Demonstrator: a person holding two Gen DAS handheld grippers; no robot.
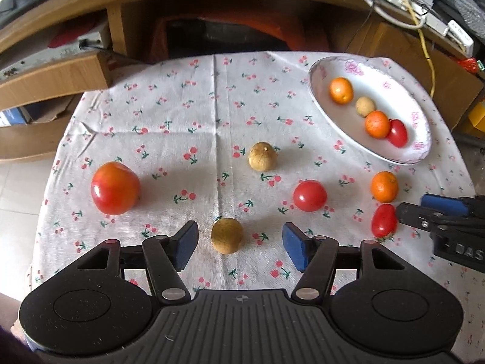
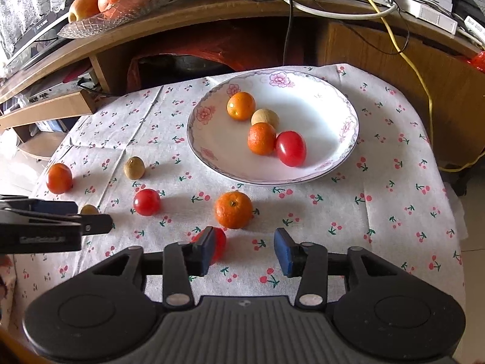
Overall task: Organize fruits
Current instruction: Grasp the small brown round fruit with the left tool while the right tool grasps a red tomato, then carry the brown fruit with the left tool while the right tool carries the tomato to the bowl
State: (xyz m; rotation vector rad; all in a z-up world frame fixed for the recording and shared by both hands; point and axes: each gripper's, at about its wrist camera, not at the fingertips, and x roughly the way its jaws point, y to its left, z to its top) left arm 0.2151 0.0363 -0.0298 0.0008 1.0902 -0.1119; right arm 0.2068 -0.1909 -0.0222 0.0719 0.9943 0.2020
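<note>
Only the right wrist view shows the cut-glass dish (image 2: 121,9) of big oranges on the wooden shelf; only the left wrist view shows the near tan, rough-skinned longan-like fruit (image 1: 227,235) whole, sitting between the spread blue pads of the left gripper (image 1: 239,244), touching neither. In the right view that fruit is mostly hidden behind the left gripper's tip.

Right gripper (image 2: 245,250) is also released, jaws wide, nothing held; an oblong glossy red cherry tomato (image 2: 219,244) sits just behind its left pad, partly covered, and a dimpled small orange citrus (image 2: 233,209) lies just ahead of the gap.

White ceramic plate with pink flower rim (image 2: 348,103) holds four fruits: two small orange citrus, one tan round fruit, one oblong red tomato, clustered and touching.

Loose on the cherry-print white cloth (image 1: 169,100): six. One large smooth red-orange tomato (image 1: 115,188) far left, one round red cherry tomato (image 1: 309,195), a second tan fruit (image 1: 262,156), plus the three above.
</note>
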